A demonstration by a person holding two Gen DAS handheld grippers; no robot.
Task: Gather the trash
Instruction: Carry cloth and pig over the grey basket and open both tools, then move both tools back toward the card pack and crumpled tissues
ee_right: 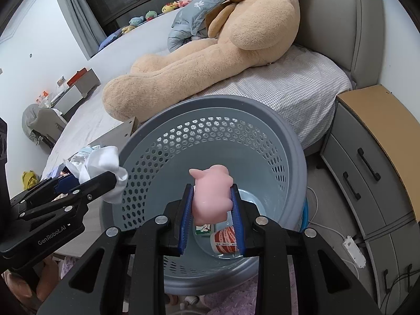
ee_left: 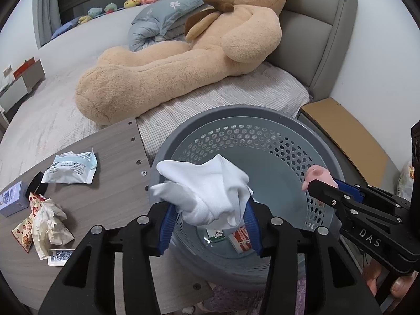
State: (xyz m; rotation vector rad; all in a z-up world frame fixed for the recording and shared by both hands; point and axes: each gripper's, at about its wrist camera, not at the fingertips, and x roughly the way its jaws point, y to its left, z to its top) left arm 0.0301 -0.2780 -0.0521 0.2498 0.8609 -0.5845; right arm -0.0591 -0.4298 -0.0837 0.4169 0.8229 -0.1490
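**Trash drop: both tools over the bin, loads not yet released**

Trash on hand: left tool [ee_left: 208, 225] has a white crumpled cloth or tissue wad [ee_left: 207, 194] between its blue pads [ee_left: 168, 225], poised over the grey perforated bin [ee_left: 262, 120]. The pads look spread and the wad bulges between them; I can't tell whether they press on it or it just sits there. Right tool [ee_right: 211, 212] is clamped on a soft pink pig-shaped toy [ee_right: 211, 194], pads squeezing its sides, directly above the bin's opening.

Bin contents, left wrist view: a green-white carton [ee_left: 215, 235] and a red-white wrapper [ee_left: 242, 237] on the bottom, at 6 o'clock of the bin floor.

Still out on the tabletop [ee_left: 115, 157], at 9 o'clock from the bin: torn blue-white packet [ee_left: 71, 168], crumpled snack wrappers [ee_left: 44, 223], small lilac box [ee_left: 14, 197], blue-white card [ee_left: 61, 256] near the edge.

Step, my read: deposit phase, two items at once. Collection is partway done, with several pieces left.

Next move needs:
- Left pads spread fully so the wad falls clear; soft fabric may snag on the ribbed pads, a small shake may help.
- Right pads apart over the centre; the toy is squashy and may stick briefly.
- Then swing back toward 9 o'clock for the tabletop litter.

Risk: the wad hangs near the bin's 9 o'clock rim and could catch there.
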